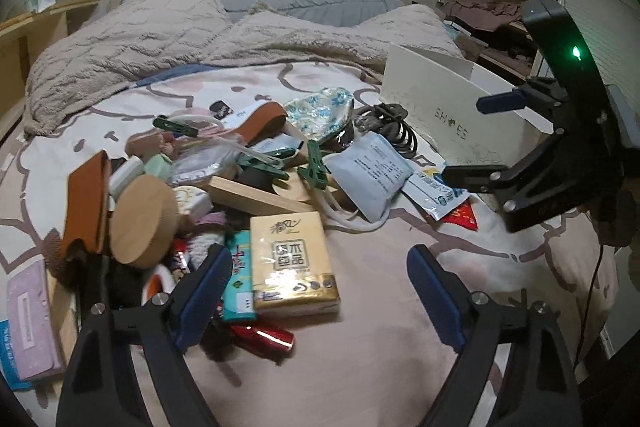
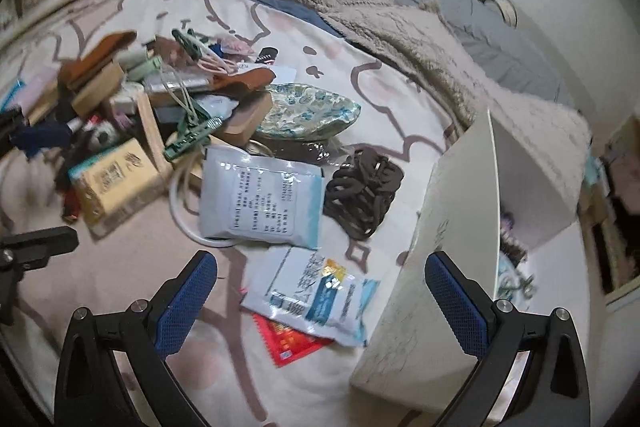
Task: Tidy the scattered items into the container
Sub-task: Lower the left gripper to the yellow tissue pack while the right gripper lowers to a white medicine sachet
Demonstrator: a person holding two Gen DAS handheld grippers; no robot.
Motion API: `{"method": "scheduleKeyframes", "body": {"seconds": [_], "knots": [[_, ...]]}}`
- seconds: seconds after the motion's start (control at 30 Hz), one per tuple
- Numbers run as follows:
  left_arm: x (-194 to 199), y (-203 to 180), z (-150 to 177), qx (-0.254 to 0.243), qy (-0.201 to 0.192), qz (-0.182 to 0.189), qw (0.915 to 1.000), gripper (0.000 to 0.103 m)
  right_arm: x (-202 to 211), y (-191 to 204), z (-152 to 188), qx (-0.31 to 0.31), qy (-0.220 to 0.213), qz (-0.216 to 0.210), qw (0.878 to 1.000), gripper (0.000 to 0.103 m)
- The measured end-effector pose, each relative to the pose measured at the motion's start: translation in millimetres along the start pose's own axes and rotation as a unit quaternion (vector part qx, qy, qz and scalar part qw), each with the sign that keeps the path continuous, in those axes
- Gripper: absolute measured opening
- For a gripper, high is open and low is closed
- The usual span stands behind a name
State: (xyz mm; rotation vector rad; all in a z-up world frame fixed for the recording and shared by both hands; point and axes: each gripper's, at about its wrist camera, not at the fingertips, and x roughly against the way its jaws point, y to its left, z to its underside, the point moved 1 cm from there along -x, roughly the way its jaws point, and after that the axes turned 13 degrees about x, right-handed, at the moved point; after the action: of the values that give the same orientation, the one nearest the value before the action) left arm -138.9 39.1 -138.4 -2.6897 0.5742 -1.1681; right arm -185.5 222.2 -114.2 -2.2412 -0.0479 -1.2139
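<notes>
A pile of small items lies on the bed. A yellow tissue pack sits just beyond my left gripper, which is open and empty. A white shoe box stands open at the right. My right gripper is open and empty above a white-blue sachet and a red packet, with the box by its right finger. A grey-blue pouch, a brown hair claw and a floral pouch lie beyond. My right gripper also shows in the left wrist view.
A beige fluffy blanket covers the far bed. A wooden disc, green clips, a wooden frame and a red tube are in the pile. Shelves with clothes stand at the right. Some items lie inside the box.
</notes>
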Motion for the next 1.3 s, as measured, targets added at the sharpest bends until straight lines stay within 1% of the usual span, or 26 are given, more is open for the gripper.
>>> {"method": "scheduleKeyframes", "body": {"seconds": [0.03,0.07,0.1,0.13,0.2,0.27,0.33,0.4,0.47,0.5,0.67,0.73,0.8,0.83,0.9,1.0,1.1,1.2,1.3], "knots": [[-2.5,0.5,-0.4,0.003,0.002,0.0,1.0,0.09,-1.8,0.8,-0.7,0.006,0.006,0.015,1.0,0.101],[-5.3,1.1,-1.0,0.007,0.004,-0.001,1.0,0.09,-5.8,1.3,-1.6,0.012,0.021,0.035,0.999,0.095],[-8.3,2.0,-1.7,0.011,0.006,-0.001,0.9999,0.09,-9.0,1.5,-2.4,0.016,0.03,0.042,0.999,0.076],[-10.8,2.4,-2.1,0.015,0.008,-0.001,0.9999,0.09,-12.9,0.6,-2.6,0.015,0.037,0.041,0.998,0.065],[-16.0,2.9,-3.2,0.019,0.011,-0.002,0.9998,0.086,-20.2,-1.6,-1.6,0.012,0.05,0.037,0.998,0.062],[-20.6,3.8,-3.4,0.022,0.015,-0.005,0.9996,0.082,-28.3,-1.3,0.5,0.02,0.061,0.036,0.997,0.051],[-24.6,6.4,-2.9,0.027,0.019,-0.008,0.9994,0.079,-34.9,-0.6,2.9,0.022,0.072,0.039,0.996,0.029],[-29.8,10.0,-2.4,0.035,0.023,-0.013,0.999,0.072,-43.5,-0.9,4.4,0.029,0.091,0.06,0.994,0.013],[-35.6,14.0,-1.6,0.041,0.028,-0.02,0.9986,0.068,-50.2,-0.9,5.0,0.04,0.104,0.076,0.991,0.012],[-37.3,14.9,-0.9,0.042,0.029,-0.023,0.9984,0.068,-51.8,-1.2,5.2,0.041,0.107,0.079,0.99,0.012],[-41.2,14.9,0.6,0.04,0.027,-0.031,0.9984,0.068,-62.2,-0.3,4.7,0.049,0.12,0.078,0.989,0.012],[-42.5,15.3,0.2,0.04,0.027,-0.033,0.9983,0.067,-68.9,1.7,2.6,0.052,0.125,0.064,0.989,0.012],[-43.3,16.5,0.5,0.04,0.026,-0.036,0.9982,0.06,-74.9,5.0,3.1,0.054,0.129,0.04,0.989,0.012],[-43.0,17.5,0.6,0.042,0.025,-0.035,0.9982,0.059,-77.6,7.6,3.9,0.058,0.131,0.027,0.989,0.012],[-42.0,20.3,0.9,0.047,0.025,-0.029,0.9982,0.053,-80.2,13.2,6.6,0.066,0.136,0.009,0.988,0.012],[-40.9,20.7,1.7,0.047,0.025,-0.024,0.9983,0.052,-79.0,22.9,10.6,0.083,0.142,-0.009,0.986,0.011],[-39.7,16.8,4.3,0.037,0.025,-0.027,0.9987,0.052,-76.2,28.9,14.3,0.086,0.146,-0.027,0.985,0.007],[-38.1,14.2,9.0,0.034,0.029,-0.023,0.9987,0.052,-72.3,33.2,19.3,0.09,0.147,-0.037,0.984,0.007],[-34.0,14.3,13.9,0.036,0.031,-0.018,0.9987,0.051,-68.0,34.8,22.9,0.082,0.148,-0.057,0.984,0.007]]}}
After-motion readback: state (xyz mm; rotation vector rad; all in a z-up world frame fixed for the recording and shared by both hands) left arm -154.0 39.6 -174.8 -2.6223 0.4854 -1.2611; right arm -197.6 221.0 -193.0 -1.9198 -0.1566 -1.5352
